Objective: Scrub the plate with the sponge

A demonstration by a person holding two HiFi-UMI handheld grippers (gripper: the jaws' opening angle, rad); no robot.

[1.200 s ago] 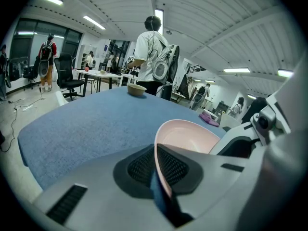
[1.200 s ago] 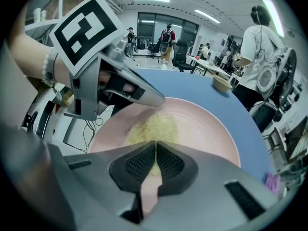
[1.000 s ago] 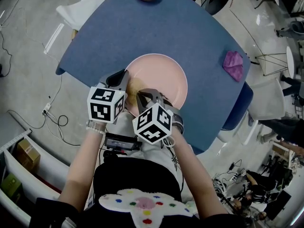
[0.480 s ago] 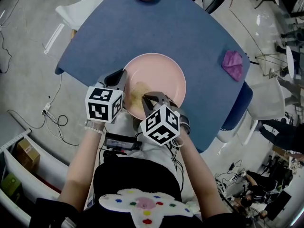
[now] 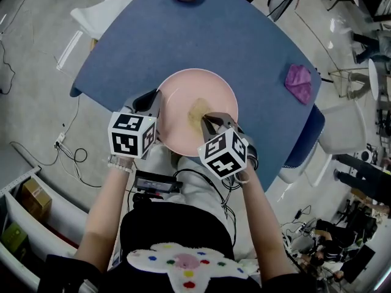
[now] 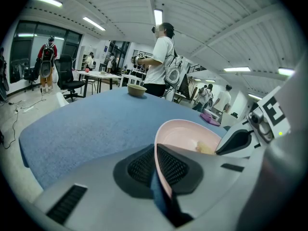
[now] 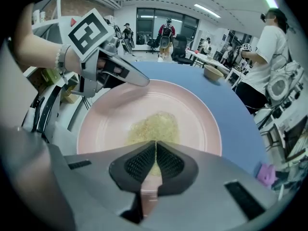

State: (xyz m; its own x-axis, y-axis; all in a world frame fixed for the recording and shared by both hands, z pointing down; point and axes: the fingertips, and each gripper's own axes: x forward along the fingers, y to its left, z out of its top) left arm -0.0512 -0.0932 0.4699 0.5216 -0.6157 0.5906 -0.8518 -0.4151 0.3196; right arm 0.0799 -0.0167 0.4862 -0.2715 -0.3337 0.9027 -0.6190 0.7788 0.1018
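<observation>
— Scrubbing is judged to be under way?
— Yes. The plate (image 5: 208, 85) is clamped at its rim by the left tool (image 6: 155, 163) on the tabletop (image 5: 159, 35). The sponge (image 7: 155, 126) is pinched in the closed right tool (image 7: 155, 159) and pressed flat on the plate's middle, just ahead of the jaws.
— What is left?
— No dirt or foam is seen, so the share already scrubbed cannot be told.

- Left gripper (image 5: 151, 101): jaws clamped on the left rim of the plate (image 5: 211, 85), at the table's near edge. Left forearm (image 5: 102, 215) bare, bracelet (image 5: 121, 163) at the wrist.
- Right gripper (image 5: 212, 118): jaws pinched on the sponge (image 5: 198, 110), tips pointed down. Right forearm (image 5: 261, 224) bare, angled inward.
</observation>
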